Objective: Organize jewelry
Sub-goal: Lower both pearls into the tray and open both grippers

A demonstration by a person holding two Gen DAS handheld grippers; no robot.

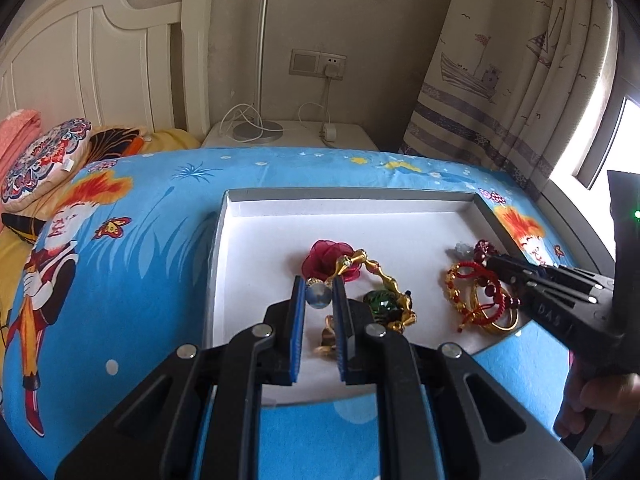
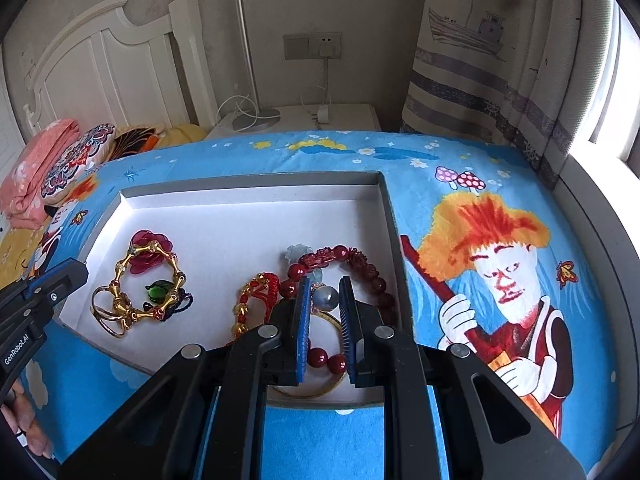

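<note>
Both claws angled down over tray (image 1: 224,240) on bed: left claw (image 1: 319,284) pinching pearl (image 1: 318,295), right claw (image 2: 325,284) pinching grey pearl (image 2: 325,298)

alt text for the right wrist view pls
The right hand-held gripper holds a grey pearl bead between its blue pads over a white tray on a blue cartoon bedsheet. In the tray lie a dark red bead bracelet, red-and-gold pieces and a gold link bracelet; the left hand-held gripper enters at left.
</note>
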